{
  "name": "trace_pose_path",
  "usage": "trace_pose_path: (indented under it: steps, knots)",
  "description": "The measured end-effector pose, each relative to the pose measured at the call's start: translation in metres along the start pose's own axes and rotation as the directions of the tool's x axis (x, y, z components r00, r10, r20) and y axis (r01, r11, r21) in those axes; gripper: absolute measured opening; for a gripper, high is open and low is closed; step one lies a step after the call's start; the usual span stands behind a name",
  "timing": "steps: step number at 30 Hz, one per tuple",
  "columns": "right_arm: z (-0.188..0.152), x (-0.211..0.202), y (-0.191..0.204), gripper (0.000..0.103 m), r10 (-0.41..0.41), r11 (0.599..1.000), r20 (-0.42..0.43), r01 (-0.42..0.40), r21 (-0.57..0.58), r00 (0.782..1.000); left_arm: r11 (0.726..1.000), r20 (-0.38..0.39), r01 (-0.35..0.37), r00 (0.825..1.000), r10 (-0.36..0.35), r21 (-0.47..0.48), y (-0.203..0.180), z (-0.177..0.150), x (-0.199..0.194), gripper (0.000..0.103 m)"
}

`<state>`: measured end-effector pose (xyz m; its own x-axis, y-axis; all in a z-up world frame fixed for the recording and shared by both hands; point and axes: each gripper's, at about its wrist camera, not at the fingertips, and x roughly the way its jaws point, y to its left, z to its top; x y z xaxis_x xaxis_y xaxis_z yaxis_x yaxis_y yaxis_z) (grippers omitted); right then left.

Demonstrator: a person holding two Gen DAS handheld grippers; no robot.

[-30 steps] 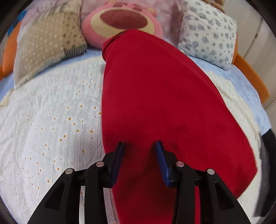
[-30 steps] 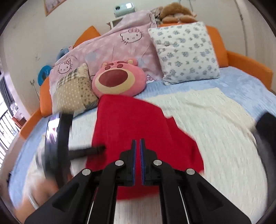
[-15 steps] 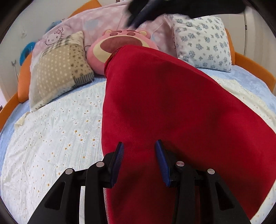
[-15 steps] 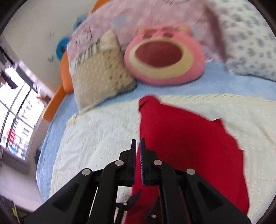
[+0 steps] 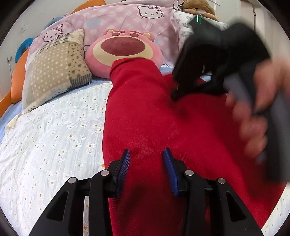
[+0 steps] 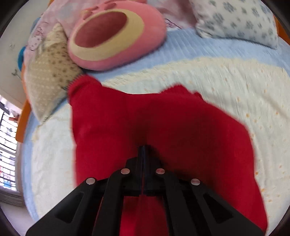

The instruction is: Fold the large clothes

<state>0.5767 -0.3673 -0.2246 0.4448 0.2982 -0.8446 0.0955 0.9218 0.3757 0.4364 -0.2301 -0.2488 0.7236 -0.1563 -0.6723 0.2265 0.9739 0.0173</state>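
A large red garment (image 5: 145, 109) lies spread lengthwise on the white daisy bedspread (image 5: 45, 136), its narrow end reaching the pink cushion. My left gripper (image 5: 146, 154) is open just above the garment's near part, with red cloth under and between its blue pads (image 5: 125, 163). In the right wrist view my right gripper (image 6: 143, 148) is shut, tips down at the middle of the red garment (image 6: 172, 118). Whether it pinches cloth is hidden. The left wrist view shows the right gripper (image 5: 174, 94) blurred, held by a hand (image 5: 253, 127), with its tip at the cloth.
A pink bear cushion (image 5: 125, 47), a patchwork pillow (image 5: 54, 69) and a pink Hello Kitty quilt (image 5: 126, 16) line the head of the bed. A floral pillow (image 6: 235, 18) sits at the right. A window (image 6: 7, 145) is at the left.
The right gripper swept from the near side across the garment and came down onto its middle. The left gripper sank a little and tipped up, so more of the headboard shows.
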Motion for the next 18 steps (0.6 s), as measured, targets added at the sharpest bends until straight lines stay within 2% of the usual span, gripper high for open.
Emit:
trace_pose_path:
  steps: [2,6,9,12,16,18]
  knots:
    - [-0.009,0.005,-0.003,0.0,-0.004,1.0,0.049,0.004,0.005,0.999,1.0,0.002,-0.005,1.0,0.005,0.006,-0.001,-0.001,0.001,0.042]
    - [-0.009,-0.008,0.01,0.0,-0.061,0.998,0.046,0.063,-0.025,0.997,0.999,0.003,-0.04,0.999,0.04,0.034,-0.007,-0.002,0.002,0.042]
    - [-0.015,-0.05,0.009,0.006,-0.019,1.0,0.08,0.021,-0.021,0.997,0.999,-0.013,-0.035,0.999,0.035,0.036,-0.005,0.001,0.003,0.042]
    - [-0.034,-0.098,0.005,0.006,-0.039,0.992,0.14,0.055,-0.113,0.989,0.999,-0.015,-0.028,0.999,0.028,0.031,-0.003,0.001,0.002,0.042]
    - [-0.069,-0.12,-0.021,0.006,-0.032,0.99,0.088,0.044,-0.136,0.996,0.999,-0.022,-0.039,0.999,0.04,0.039,-0.004,0.001,0.002,0.042]
    - [-0.086,-0.114,-0.04,0.005,-0.086,0.99,0.054,0.091,-0.105,0.995,0.998,-0.032,-0.045,0.998,0.047,0.048,-0.005,0.002,0.002,0.043]
